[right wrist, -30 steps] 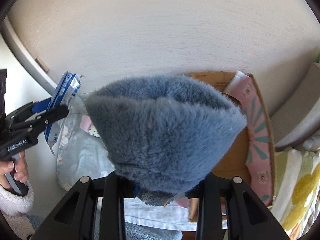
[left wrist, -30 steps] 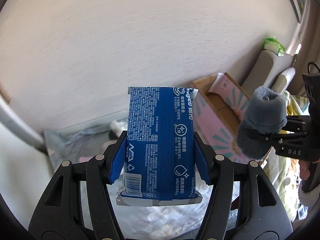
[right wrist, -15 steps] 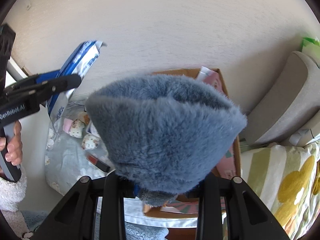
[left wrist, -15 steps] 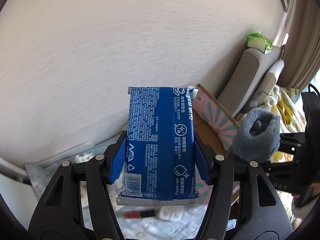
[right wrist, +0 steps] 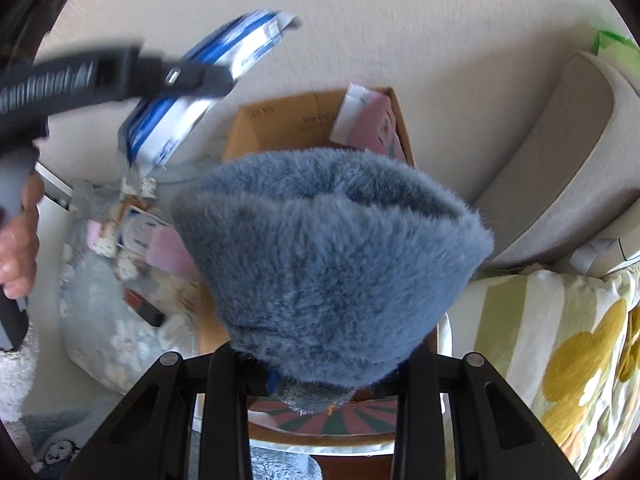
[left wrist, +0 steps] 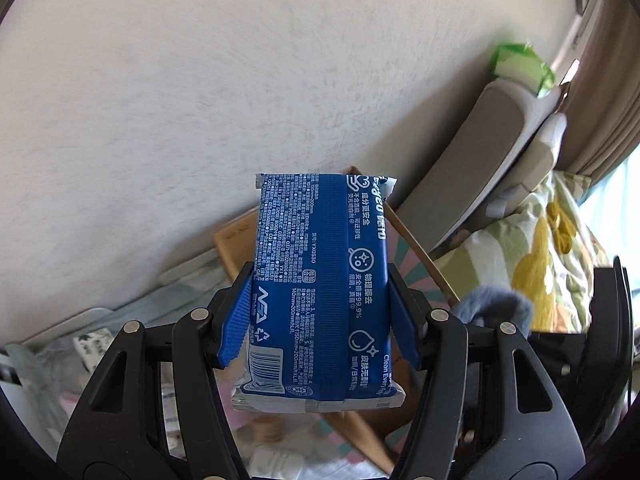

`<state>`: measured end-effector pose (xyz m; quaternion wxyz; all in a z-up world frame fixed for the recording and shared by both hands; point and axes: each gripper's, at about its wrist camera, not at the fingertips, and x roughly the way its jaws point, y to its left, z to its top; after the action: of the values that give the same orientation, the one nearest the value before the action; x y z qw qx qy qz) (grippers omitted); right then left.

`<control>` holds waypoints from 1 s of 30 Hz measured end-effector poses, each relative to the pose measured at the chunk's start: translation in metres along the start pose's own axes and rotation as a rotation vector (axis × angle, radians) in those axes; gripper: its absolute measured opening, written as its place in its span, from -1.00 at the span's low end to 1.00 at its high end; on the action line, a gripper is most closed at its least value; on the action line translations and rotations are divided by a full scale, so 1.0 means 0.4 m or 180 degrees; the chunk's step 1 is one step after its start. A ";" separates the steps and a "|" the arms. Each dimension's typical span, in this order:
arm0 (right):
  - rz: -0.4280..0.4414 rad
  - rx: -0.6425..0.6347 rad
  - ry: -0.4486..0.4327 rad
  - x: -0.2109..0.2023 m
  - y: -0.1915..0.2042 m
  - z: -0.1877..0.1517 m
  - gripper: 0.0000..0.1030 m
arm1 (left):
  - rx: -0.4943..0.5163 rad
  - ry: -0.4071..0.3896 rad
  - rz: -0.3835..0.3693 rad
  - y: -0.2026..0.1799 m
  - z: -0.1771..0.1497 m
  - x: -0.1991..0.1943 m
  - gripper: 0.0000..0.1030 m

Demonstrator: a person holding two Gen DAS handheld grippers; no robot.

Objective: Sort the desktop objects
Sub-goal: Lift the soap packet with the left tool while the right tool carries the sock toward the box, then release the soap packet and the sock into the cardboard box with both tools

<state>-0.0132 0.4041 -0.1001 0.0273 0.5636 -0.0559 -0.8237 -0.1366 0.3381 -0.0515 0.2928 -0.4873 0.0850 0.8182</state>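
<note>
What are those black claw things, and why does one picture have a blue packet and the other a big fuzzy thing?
Those claws are two grabbing tools, and a person holds one in each hand. Each tool has a small camera looking out along its two fingers, so you get one picture per tool.

In the left tool's picture, the left gripper squeezes a blue wipes packet.

In the right tool's picture, the right gripper pinches a fuzzy blue-grey cloth. At the left edge you can see the person's hand.

Below both lie a cardboard box with a pink packet inside, and a pale blanket scattered with small things.
</note>
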 end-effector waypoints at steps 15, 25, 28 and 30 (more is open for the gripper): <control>0.0113 -0.0145 0.0462 0.127 -0.006 -0.026 -0.44 | -0.0108 0.0587 0.0051 -0.022 -0.004 0.183 0.12; 0.0124 -0.0181 0.0491 0.124 -0.015 -0.027 -0.43 | 0.0000 0.0579 0.0121 -0.052 0.007 0.188 0.12; 0.0121 -0.0185 0.0491 0.128 -0.006 -0.030 -0.39 | -0.0014 0.0572 0.0085 -0.056 0.011 0.192 0.16; 0.0086 -0.0192 0.0497 0.128 -0.007 -0.029 -0.30 | -0.0025 0.0546 0.0071 -0.061 0.021 0.187 0.53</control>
<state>-0.0211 0.4007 -0.1521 0.0596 0.6242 -0.0364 -0.7781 -0.1558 0.3911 -0.1069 0.2734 -0.5559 0.1119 0.7770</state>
